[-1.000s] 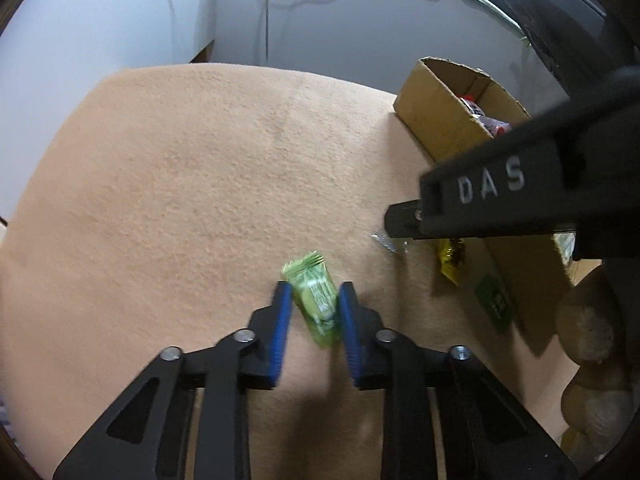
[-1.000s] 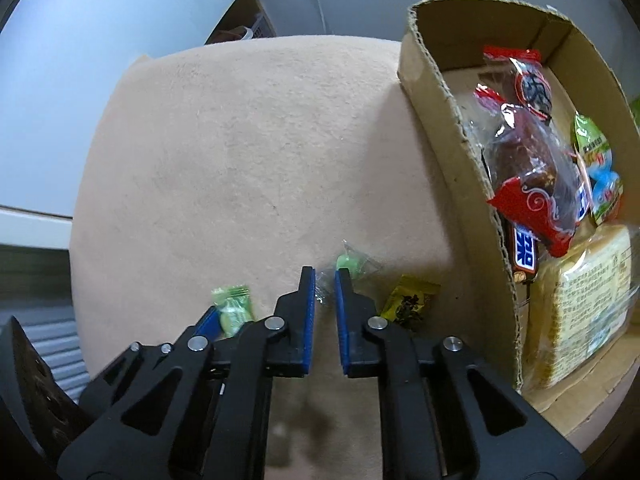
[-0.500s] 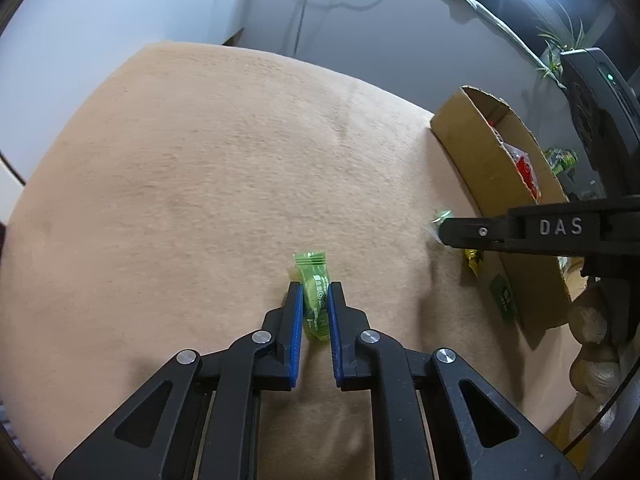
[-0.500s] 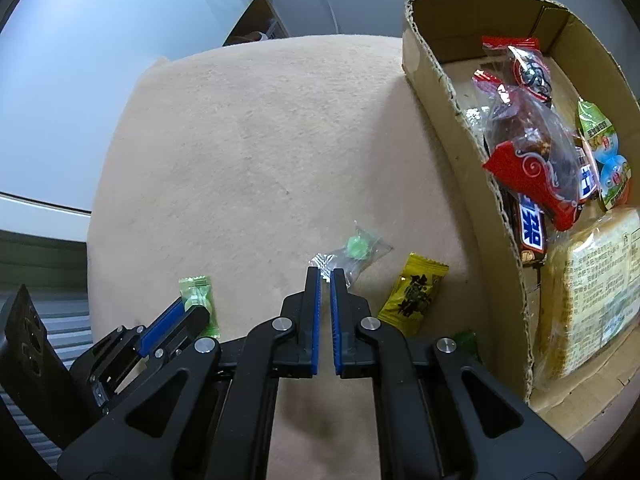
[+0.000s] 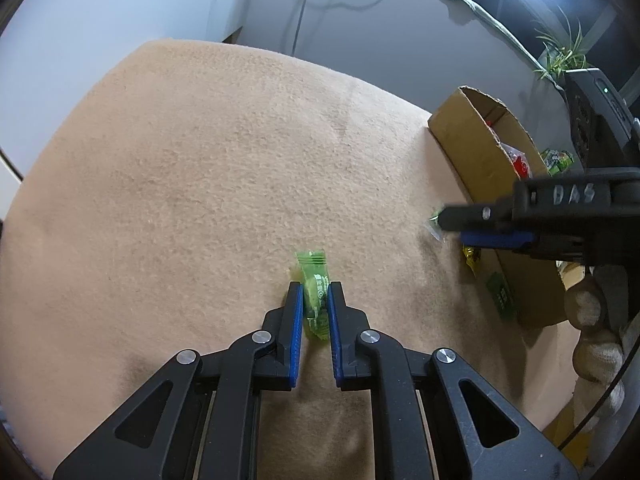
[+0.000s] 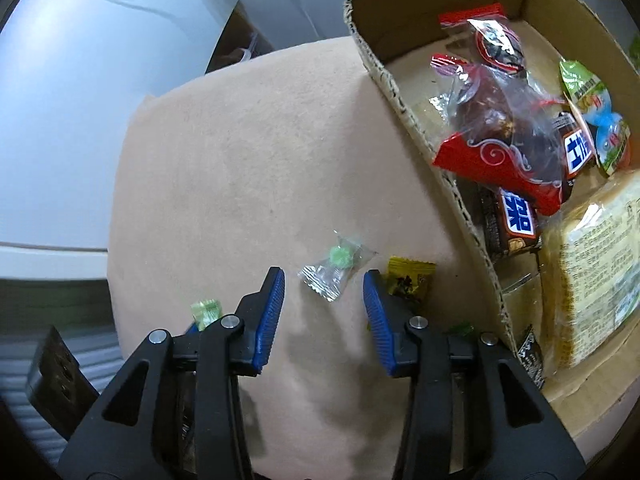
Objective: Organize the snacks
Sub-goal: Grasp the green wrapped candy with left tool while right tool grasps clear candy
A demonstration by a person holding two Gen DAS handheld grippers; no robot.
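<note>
Left gripper [image 5: 313, 300] is clamping the green candy packet [image 5: 314, 294] between its blue pads, jaws narrow and pressing the wrapper's sides. The packet is sticking out past the fingertips toward 12 o'clock, so the grip is sitting on its lower half; it looks like it is being pinched edgewise so it lifts cleanly off the beige cloth [image 5: 200, 184].

Right gripper [image 6: 324, 294] is hanging over the clear-wrapped green candy [image 6: 334, 270], its jaws having just been opening; they are standing moderately wide, pads not touching the wrapper. The candy is lying flat on the cloth just beyond the fingertips at 12 o'clock, only its near end between them. Judging by this, the right hand is lining up to straddle it.

The yellow candy packet [image 6: 410, 280] is lying at 3 o'clock of the clear one, touching or right beside the right pad, so there is a risk of catching both. A small green packet [image 6: 460, 328] is peeking out behind the right finger.

The cardboard box [image 6: 420, 120] is sitting at 2 o'clock, close by, open side facing the loose sweets and already holding red bags, chocolate bars and a bread pack. That is probably where these go; three or four pieces are outside it.
</note>
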